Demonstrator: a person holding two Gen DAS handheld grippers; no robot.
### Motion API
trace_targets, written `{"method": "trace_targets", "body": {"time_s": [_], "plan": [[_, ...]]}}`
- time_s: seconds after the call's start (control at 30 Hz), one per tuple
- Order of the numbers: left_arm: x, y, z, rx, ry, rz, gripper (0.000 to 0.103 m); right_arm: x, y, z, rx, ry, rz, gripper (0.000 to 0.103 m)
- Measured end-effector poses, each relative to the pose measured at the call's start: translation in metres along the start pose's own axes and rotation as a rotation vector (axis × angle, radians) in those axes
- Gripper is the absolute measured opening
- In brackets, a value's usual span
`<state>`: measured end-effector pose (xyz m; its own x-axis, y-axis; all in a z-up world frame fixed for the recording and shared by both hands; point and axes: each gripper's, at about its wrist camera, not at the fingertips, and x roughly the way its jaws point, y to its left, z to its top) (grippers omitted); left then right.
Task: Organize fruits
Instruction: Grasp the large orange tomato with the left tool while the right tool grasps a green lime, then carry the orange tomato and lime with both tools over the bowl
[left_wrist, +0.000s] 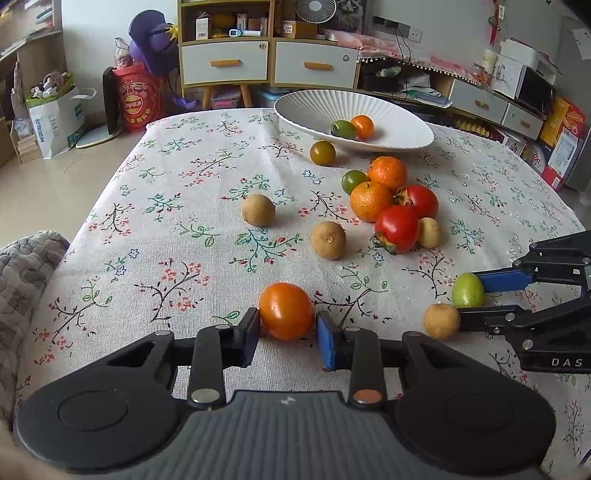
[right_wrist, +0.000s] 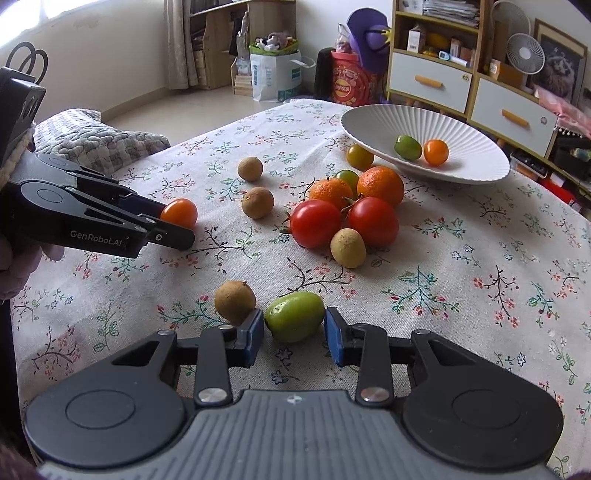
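Pinching an orange tomato (left_wrist: 286, 311) between my left gripper's (left_wrist: 287, 338) blue pads, I have it on the flowered tablecloth (left_wrist: 184, 221), well short of the white bowl (left_wrist: 391, 122). My right gripper (right_wrist: 294, 336) brackets a green tomato (right_wrist: 294, 321); its left pad touches, the right pad stands slightly apart. A brown longan (right_wrist: 235, 302) sits beside that left finger. Nearer the bowl lies a cluster of oranges (left_wrist: 370, 201) and red tomatoes (left_wrist: 397, 229).
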<state>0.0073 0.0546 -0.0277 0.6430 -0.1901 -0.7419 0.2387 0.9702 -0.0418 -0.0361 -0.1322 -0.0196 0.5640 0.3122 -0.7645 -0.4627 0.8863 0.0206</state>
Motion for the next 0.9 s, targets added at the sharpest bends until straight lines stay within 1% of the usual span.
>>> {"method": "trace_targets", "body": {"time_s": [0.23, 0.4, 0.67, 0.9], "plan": [[0.000, 0.001, 0.002, -0.006, 0.005, -0.005, 0.024, -0.001, 0.001, 0.003, 0.000, -0.002, 0.005, 0.031], [-0.002, 0.003, 0.008, -0.023, -0.003, -0.011, 0.024, -0.003, -0.003, 0.009, 0.022, -0.011, -0.015, 0.031], [-0.007, 0.002, 0.025, -0.049, -0.034, -0.023, 0.024, -0.010, -0.013, 0.039, 0.069, -0.076, -0.036, 0.031], [-0.007, -0.008, 0.043, -0.048, -0.063, -0.033, 0.023, -0.013, -0.027, 0.065, 0.103, -0.127, -0.075, 0.031]]}}
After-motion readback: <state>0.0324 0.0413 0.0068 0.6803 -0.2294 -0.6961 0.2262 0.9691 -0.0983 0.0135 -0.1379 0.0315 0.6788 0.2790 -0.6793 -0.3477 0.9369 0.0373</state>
